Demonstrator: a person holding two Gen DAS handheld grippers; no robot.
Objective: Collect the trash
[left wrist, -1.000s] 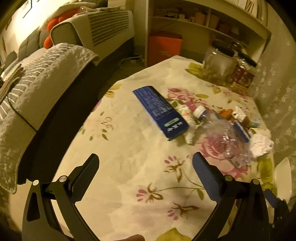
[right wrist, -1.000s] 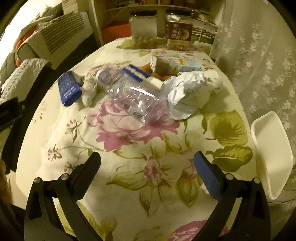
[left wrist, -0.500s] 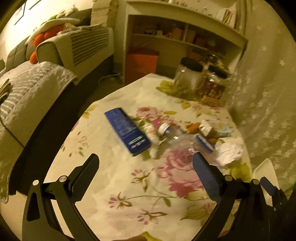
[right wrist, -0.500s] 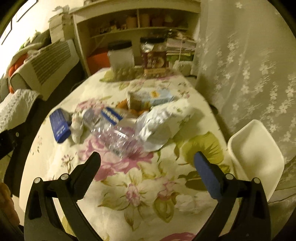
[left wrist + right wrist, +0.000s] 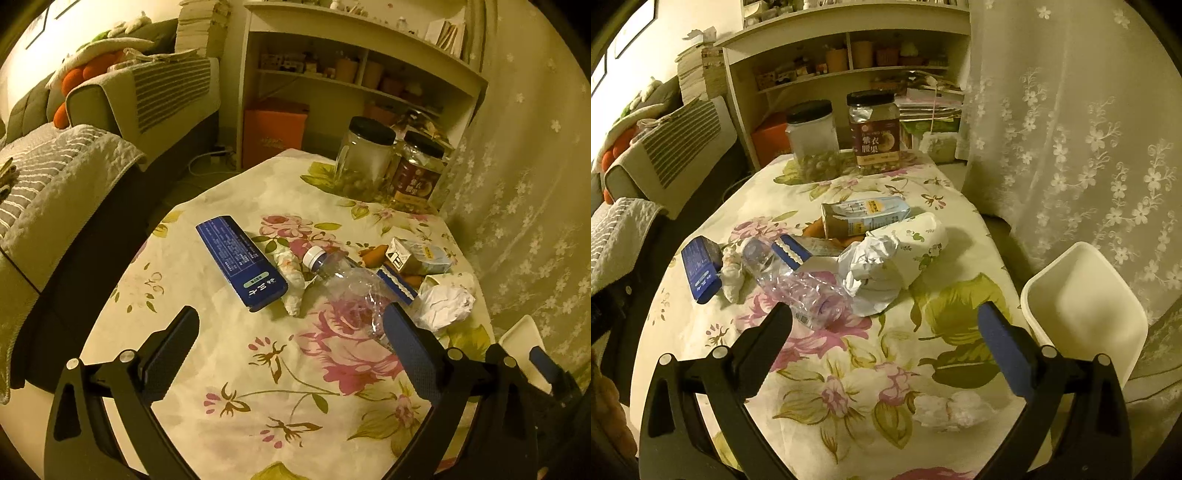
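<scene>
Both your hand-held grippers are spread wide and hold nothing. The bottle (image 5: 798, 291) lies just past your right hand-held gripper (image 5: 884, 332), a bit left, its cap pointing far-left; the left hand-held gripper (image 5: 291, 332) is farther from it.

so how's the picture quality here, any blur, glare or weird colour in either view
Left wrist view: sharp, strong yellow cast, fisheye bending the table edge, dark corners. Right wrist view: same warm tint; the bin looks washed out and soft, and the crumpled paper casts a shadow on the cloth.
</scene>
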